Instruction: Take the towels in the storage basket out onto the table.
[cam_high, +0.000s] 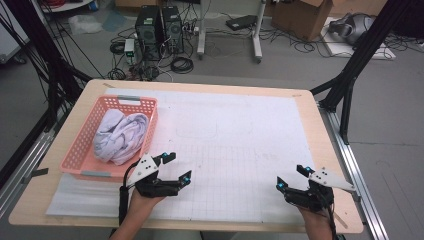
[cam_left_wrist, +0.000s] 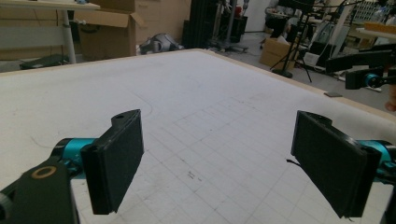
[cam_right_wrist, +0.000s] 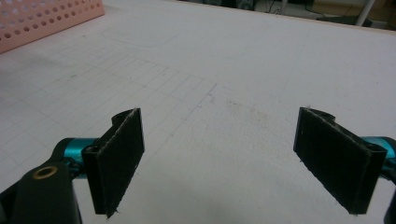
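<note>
A pink perforated basket (cam_high: 85, 145) stands at the table's left and holds a crumpled white cloth (cam_high: 120, 136). My left gripper (cam_high: 177, 167) hovers just to the right of the basket's near corner, jaws wide apart with nothing between them. In the left gripper view the left gripper (cam_left_wrist: 219, 163) looks across the white gridded sheet (cam_left_wrist: 196, 93). My right gripper (cam_high: 292, 176) sits near the table's front right, open and empty. In the right gripper view the right gripper (cam_right_wrist: 219, 163) faces the sheet, with the basket's (cam_right_wrist: 42, 18) corner at the top left.
A white paper sheet (cam_high: 235, 140) with a printed grid and faint pencil outlines covers most of the wooden table (cam_high: 325, 130). Black frame legs (cam_high: 350, 80) stand at the right, and computer towers (cam_high: 160, 30) and cables lie on the floor beyond.
</note>
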